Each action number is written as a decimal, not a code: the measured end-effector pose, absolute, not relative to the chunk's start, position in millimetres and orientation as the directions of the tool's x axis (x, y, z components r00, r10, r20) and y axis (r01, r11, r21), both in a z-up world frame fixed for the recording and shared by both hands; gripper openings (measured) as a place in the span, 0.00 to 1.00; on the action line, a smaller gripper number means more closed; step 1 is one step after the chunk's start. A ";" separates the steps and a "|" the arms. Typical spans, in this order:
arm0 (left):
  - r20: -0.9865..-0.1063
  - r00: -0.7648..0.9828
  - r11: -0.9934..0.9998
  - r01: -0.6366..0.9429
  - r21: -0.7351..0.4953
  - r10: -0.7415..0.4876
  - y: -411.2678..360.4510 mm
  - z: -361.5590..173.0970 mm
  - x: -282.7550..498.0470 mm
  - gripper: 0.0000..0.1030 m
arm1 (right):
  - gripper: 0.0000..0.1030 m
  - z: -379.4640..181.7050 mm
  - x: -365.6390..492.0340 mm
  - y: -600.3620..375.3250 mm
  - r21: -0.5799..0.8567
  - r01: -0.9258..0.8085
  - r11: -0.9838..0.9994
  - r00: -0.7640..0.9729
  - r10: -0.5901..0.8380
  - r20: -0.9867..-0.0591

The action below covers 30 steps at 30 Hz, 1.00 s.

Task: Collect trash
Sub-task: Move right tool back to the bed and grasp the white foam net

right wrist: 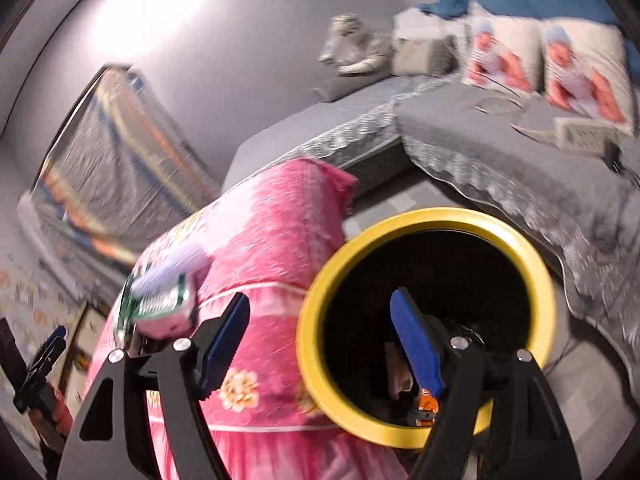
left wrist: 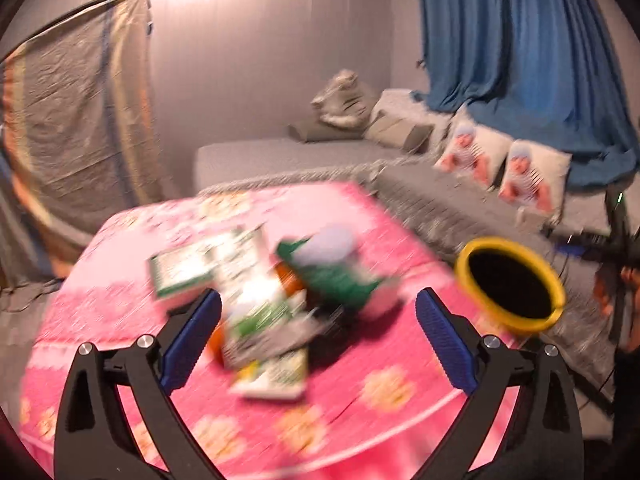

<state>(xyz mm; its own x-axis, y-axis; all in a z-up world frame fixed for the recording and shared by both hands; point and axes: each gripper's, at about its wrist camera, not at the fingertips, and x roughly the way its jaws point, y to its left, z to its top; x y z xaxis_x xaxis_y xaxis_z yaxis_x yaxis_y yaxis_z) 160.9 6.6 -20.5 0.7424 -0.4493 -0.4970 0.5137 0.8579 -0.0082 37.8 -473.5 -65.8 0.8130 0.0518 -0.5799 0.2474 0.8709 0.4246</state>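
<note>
Nearest the left wrist camera, the left gripper (left wrist: 318, 312) has its blue-padded fingers (left wrist: 194, 340) spread wide apart with nothing pressed between them. Just beyond them lies the trash pile (left wrist: 268, 280): green-and-white cartons, a white-topped green pack and something orange (all smeared by blur) heaped near the middle of the bench (left wrist: 380, 400). A pink floral cloth covers the bench top and drapes over its sides.

At about three o'clock from the pile, off the bench's edge, stands the yellow-rimmed bin (left wrist: 510, 282), its inside dark. In the right wrist view the right gripper (right wrist: 320, 340) hangs over that bin's mouth, fingers (right wrist: 416, 344) apart and empty; one sits before the pink cloth, the other over the black opening. Deep inside the bin an orange wrapper (right wrist: 426, 408) and some pale scraps show.

Around the room: a grey sofa (left wrist: 280, 156) runs behind the bench from eleven to two o'clock, carrying grey cushions and two printed pillows (left wrist: 500, 168). A blue curtain (left wrist: 520, 40) hangs at one o'clock, and a striped sheet (left wrist: 76, 112) hangs at ten o'clock against the pale wall. At eight o'clock in the right wrist view the other gripper appears, held in a hand (right wrist: 56, 412).
</note>
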 end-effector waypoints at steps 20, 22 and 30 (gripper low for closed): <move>-0.558 0.686 0.864 0.488 -0.123 -0.467 59.4 -77.4 139.5 0.92 | 0.68 -74.1 214.6 -253.9 0.166 -0.273 0.947 0.559 0.297 -0.774; -0.554 0.688 0.863 0.489 -0.125 -0.470 59.7 -76.8 140.1 0.92 | 0.68 -69.9 233.6 -255.8 0.268 -0.235 0.934 0.529 0.354 -0.772; -0.544 0.747 0.913 0.396 -0.097 -0.382 61.6 -71.5 154.9 0.92 | 0.68 -61.5 310.3 -246.8 0.398 -0.091 0.913 0.444 0.394 -0.804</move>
<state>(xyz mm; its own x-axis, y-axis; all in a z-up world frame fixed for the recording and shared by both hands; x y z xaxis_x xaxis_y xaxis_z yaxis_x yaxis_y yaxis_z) 154.9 61.6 -71.5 0.7468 -0.3822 -0.5443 0.3962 0.9130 -0.0974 310.3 -246.8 -61.5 0.4444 0.3944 -0.8043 -0.0905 0.9130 0.3977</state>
